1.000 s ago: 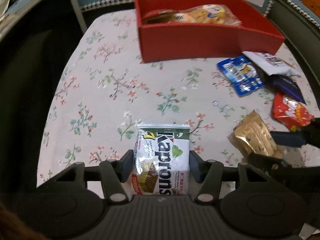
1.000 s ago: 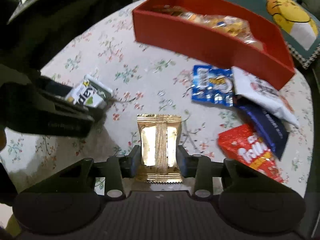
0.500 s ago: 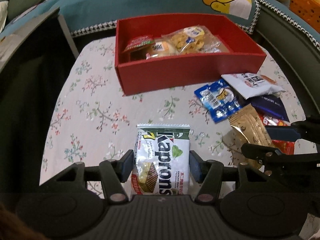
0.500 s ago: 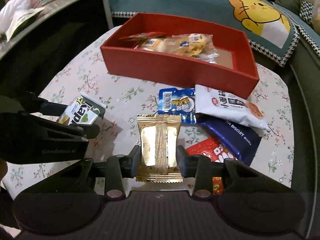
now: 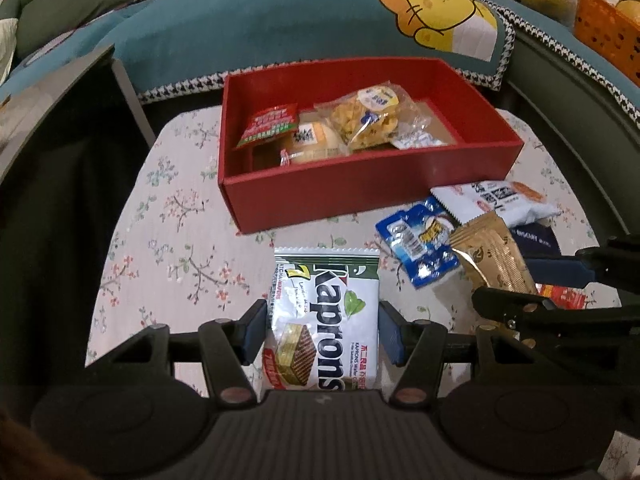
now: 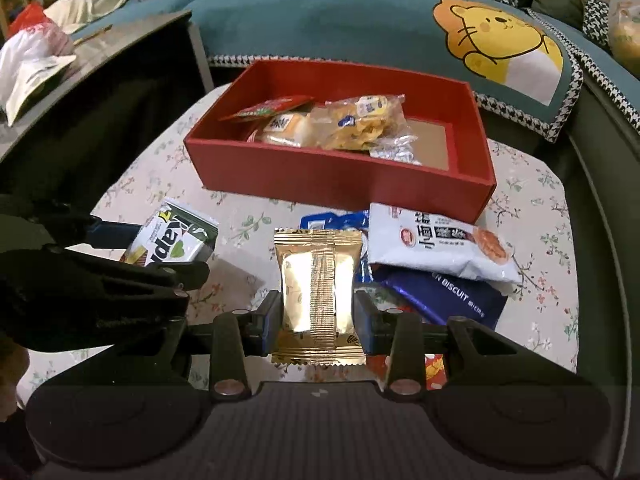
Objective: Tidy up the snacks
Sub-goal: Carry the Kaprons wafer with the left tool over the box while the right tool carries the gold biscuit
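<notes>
Our L fingers (image 5: pixel 252 330) press both long edges of the wafer pack (image 5: pixel 324 320), so the L gripper (image 5: pixel 322 332) is clamped on it, held clear of the tablecloth (image 5: pixel 180 240). Our R fingers (image 6: pixel 270 322) squeeze the gold pack (image 6: pixel 318 296) at its sides; the R gripper (image 6: pixel 318 322) is closed on it, pack upright between the pads, seam facing the cam.

From the R cam we see the L gripper (image 6: pixel 172 256) at the left w/ the wafer pack (image 6: pixel 172 240) sticking out of it. From the L cam the R gripper (image 5: pixel 520 284) sits at the right w/ the gold pack (image 5: pixel 492 256) angled up out of it.

Beyond both packs stands the red box (image 5: pixel 360 188), open top, on the far part of the cloth. Inside it, toward the left: a red sachet (image 5: pixel 272 124), a bun (image 5: pixel 316 144), a clear bag of yellow crisps (image 5: pixel 368 118) and a small silver packet (image 5: pixel 416 140). The box's right part shows bare floor.

Loose on the cloth just in front of the box's right corner: a blue packet (image 5: pixel 416 248), a white pack (image 6: pixel 436 244) lying partly over it, a navy biscuit pack (image 6: pixel 444 300) under the white one's near edge, and a red pack (image 6: pixel 434 368), mostly hidden behind our R gripper.

Behind the table runs a teal cushion (image 6: pixel 340 12) w/ a yellow cartoon animal (image 6: pixel 500 40). An orange basket (image 5: pixel 608 32) sits far right.
</notes>
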A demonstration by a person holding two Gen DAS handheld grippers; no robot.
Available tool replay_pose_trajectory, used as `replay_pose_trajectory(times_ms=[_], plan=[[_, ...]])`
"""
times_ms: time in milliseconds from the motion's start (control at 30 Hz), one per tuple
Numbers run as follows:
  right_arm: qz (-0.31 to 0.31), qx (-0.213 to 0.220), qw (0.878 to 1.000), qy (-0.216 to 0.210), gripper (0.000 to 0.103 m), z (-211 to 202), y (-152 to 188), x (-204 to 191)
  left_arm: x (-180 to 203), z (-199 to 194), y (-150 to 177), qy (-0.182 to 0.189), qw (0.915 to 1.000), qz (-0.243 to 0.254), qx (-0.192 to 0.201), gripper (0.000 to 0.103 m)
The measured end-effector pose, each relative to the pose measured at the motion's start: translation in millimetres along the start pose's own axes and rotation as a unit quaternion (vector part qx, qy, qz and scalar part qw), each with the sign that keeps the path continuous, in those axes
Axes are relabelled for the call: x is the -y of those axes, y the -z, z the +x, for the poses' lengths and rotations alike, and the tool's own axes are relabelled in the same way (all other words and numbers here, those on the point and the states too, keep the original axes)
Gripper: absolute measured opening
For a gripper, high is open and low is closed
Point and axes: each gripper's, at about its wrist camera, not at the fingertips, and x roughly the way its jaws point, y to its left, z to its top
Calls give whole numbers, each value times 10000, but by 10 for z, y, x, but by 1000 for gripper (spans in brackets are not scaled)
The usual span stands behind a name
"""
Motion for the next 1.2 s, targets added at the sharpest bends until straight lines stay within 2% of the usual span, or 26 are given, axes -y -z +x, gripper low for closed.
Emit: replay_pose_trajectory(times_ms=[600,933,1200], plan=[[274,414,9987,87,46,-36,-346,189,55,-60,-471,-112,9990,-65,431,86],[423,634,9970,157,47,17,-626,296,40,-10,-802,-257,9973,-94,687,85],[446,724,9962,192,47,167,-878,381,-32,141,-1065,-346,9965,-187,743,85]])
